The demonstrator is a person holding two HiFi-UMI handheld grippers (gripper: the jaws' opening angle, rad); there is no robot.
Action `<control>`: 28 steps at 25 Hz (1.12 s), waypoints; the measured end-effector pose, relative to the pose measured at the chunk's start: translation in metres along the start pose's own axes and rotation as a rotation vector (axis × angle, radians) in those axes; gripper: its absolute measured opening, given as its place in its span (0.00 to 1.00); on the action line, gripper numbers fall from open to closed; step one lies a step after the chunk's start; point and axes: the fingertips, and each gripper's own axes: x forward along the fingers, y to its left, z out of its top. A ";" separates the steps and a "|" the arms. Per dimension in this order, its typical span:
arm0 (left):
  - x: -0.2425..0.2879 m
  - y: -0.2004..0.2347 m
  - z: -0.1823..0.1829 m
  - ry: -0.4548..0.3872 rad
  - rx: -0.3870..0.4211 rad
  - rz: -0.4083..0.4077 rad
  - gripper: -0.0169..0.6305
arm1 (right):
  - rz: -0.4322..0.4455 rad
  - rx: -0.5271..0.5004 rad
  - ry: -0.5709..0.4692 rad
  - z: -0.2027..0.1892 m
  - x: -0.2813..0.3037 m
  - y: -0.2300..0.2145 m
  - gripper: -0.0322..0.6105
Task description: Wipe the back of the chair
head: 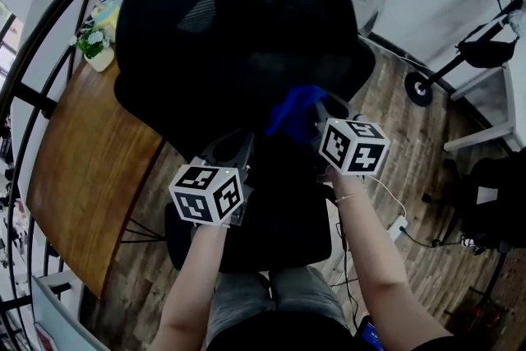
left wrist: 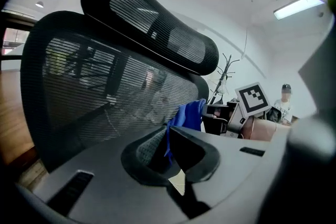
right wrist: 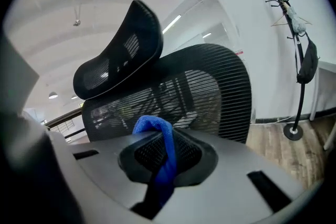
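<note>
A black mesh office chair fills the head view, its back (head: 246,20) facing me. My right gripper (head: 319,113) is shut on a blue cloth (head: 292,109), which it holds against the lower middle of the back. In the right gripper view the cloth (right wrist: 164,139) loops up between the jaws of the right gripper (right wrist: 167,148), with the mesh back (right wrist: 210,97) and headrest (right wrist: 121,60) just behind. My left gripper (head: 234,146) hangs lower left of the cloth, close to the chair. The left gripper (left wrist: 169,147) has its jaws together with nothing held, and past them show the cloth (left wrist: 190,113) and the right gripper (left wrist: 231,115).
A curved wooden table (head: 90,168) with a small potted plant (head: 97,49) stands left of the chair, inside a dark railing (head: 49,20). A coat stand (right wrist: 296,50) rises at the right. A white power strip (head: 397,226) and a black bag (head: 493,201) lie on the wooden floor.
</note>
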 end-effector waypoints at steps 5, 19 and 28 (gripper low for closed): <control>0.022 -0.023 0.000 0.020 0.016 -0.050 0.07 | -0.061 0.007 -0.016 0.007 -0.015 -0.035 0.11; 0.036 -0.046 -0.012 0.053 0.006 -0.091 0.06 | -0.188 0.071 -0.048 0.009 -0.048 -0.096 0.11; -0.001 -0.016 -0.031 0.053 -0.039 -0.024 0.06 | -0.092 0.036 -0.045 -0.012 -0.075 -0.041 0.11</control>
